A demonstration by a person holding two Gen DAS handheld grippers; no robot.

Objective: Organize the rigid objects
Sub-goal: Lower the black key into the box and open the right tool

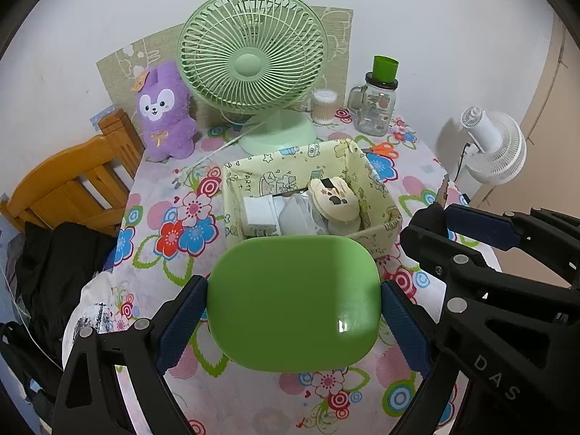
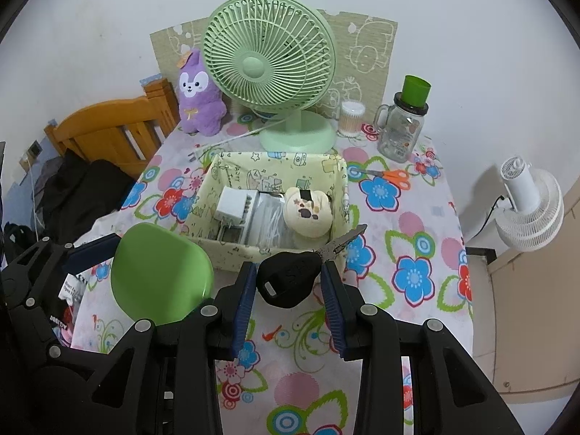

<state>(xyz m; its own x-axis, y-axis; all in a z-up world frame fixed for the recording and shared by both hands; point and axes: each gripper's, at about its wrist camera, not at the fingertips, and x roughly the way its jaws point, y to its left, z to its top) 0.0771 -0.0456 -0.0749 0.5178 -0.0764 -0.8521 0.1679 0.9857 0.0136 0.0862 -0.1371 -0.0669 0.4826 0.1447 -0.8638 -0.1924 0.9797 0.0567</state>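
1. Green lid (image 1: 294, 302) sits in the lower centre of the left wrist view, gripped at its two sides by the left gripper (image 1: 293, 313), jaws wide.
2. Fabric storage box (image 2: 337, 166) stands mid-frame on the floral tablecloth (image 2: 409, 224).
3. Right gripper (image 2: 288, 282) holds the black key (image 2: 288, 279), jaws narrow, lower centre.

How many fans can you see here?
2. A green desk fan stands at the back of the table, behind the fabric box. A white fan is beyond the table's right edge. Others may be out of view.
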